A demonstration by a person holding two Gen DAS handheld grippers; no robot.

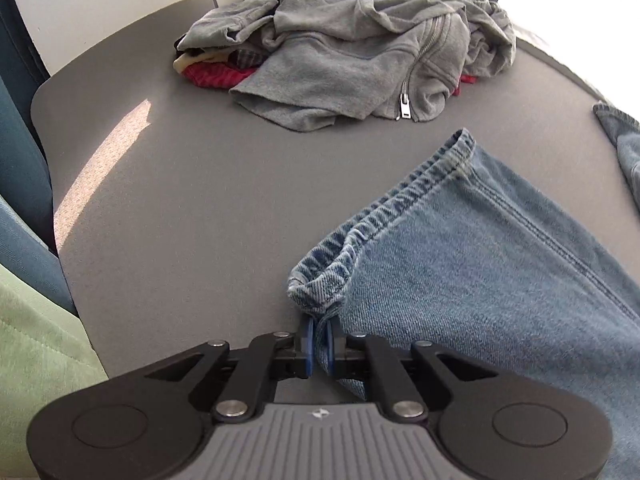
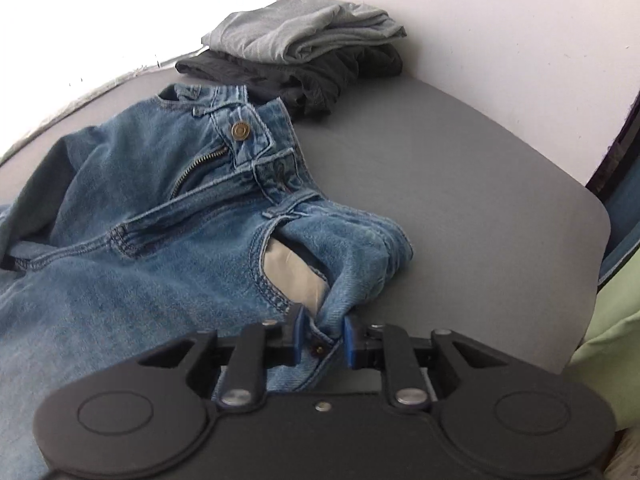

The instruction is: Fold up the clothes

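A pair of blue jeans (image 1: 480, 248) lies spread on the grey table (image 1: 180, 200). My left gripper (image 1: 319, 338) is shut on the near corner of a leg hem (image 1: 320, 284). In the right wrist view the waist end of the jeans (image 2: 168, 208) shows its brass button (image 2: 239, 131), open zip and a pale pocket lining (image 2: 290, 272). My right gripper (image 2: 323, 340) is shut on a bunched fold of denim at the hip, beside that pocket opening.
A loose heap of unfolded clothes, topped by a grey zip hoodie (image 1: 360, 60) over red fabric (image 1: 216, 76), lies at the table's far side. A folded grey garment on a dark one (image 2: 304, 44) sits at the far corner by the wall. Green fabric (image 2: 612, 352) hangs past the table edge.
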